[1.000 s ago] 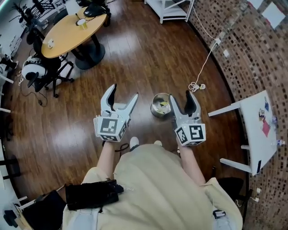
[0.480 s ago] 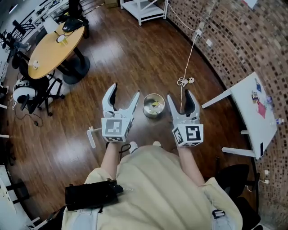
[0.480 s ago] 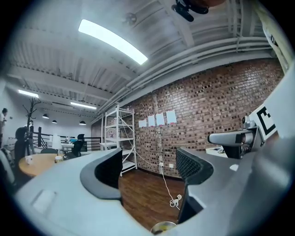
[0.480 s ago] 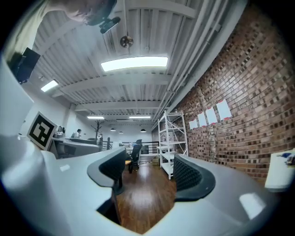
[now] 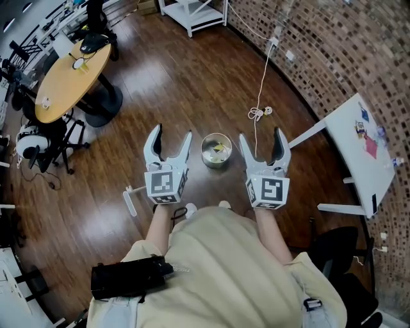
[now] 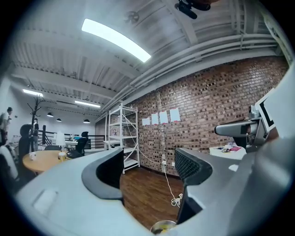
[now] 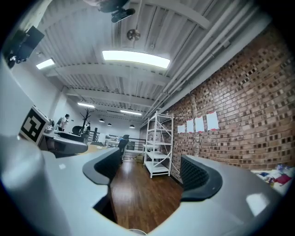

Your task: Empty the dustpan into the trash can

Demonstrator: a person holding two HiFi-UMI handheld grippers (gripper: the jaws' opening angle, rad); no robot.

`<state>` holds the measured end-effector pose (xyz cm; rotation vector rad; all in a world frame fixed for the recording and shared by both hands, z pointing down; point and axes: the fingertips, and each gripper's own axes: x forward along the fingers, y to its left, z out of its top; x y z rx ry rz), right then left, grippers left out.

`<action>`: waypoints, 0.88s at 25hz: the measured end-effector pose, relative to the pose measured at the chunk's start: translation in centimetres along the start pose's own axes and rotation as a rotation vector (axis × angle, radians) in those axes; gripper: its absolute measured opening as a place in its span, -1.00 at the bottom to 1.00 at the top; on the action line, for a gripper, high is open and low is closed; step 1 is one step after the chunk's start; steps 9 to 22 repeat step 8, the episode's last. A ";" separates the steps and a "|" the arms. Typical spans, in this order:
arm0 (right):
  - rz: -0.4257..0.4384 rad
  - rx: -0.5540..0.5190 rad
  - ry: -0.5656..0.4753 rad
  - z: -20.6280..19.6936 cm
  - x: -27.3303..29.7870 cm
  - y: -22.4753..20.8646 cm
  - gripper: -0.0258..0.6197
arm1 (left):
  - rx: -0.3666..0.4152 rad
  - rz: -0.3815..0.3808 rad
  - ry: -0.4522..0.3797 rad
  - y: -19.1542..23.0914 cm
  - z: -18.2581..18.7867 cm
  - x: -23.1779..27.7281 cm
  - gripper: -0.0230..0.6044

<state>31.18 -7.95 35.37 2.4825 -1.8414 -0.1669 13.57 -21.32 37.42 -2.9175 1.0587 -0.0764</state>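
A small round metal trash can (image 5: 216, 150) stands on the dark wood floor with yellow scraps inside. It lies ahead of me, between my two grippers. Its rim also shows at the bottom of the left gripper view as the trash can (image 6: 163, 227). My left gripper (image 5: 170, 133) points level at the can's left; its jaws are closing with nothing between them. My right gripper (image 5: 261, 136) stands open and empty at the can's right. A white handled thing (image 5: 130, 197), perhaps the dustpan, lies on the floor left of my left gripper; most of it is hidden.
A round wooden table (image 5: 67, 73) with office chairs stands at the far left. A white shelf rack (image 5: 192, 13) is at the back. A white cable (image 5: 259, 112) trails along the curved brick wall (image 5: 333, 57). A white table (image 5: 359, 154) stands at the right.
The trash can now sits midway between the two grippers instead of close by the right one. The white handled thing has come into view at the left. The left jaws stand a little narrower.
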 end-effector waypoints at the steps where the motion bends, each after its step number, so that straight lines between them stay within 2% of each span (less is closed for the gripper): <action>1: 0.002 -0.002 0.001 0.0 0.0 0.1 0.30 | 0.000 -0.002 0.003 -0.1 0.0 0.0 0.15; 8: 0.032 -0.006 0.013 -0.1 -0.3 0.8 0.30 | -0.008 -0.023 0.003 -1.1 0.3 0.0 0.15; 22: 0.032 -0.006 0.013 -0.1 -0.3 0.8 0.30 | -0.008 -0.023 0.003 -1.1 0.3 0.0 0.15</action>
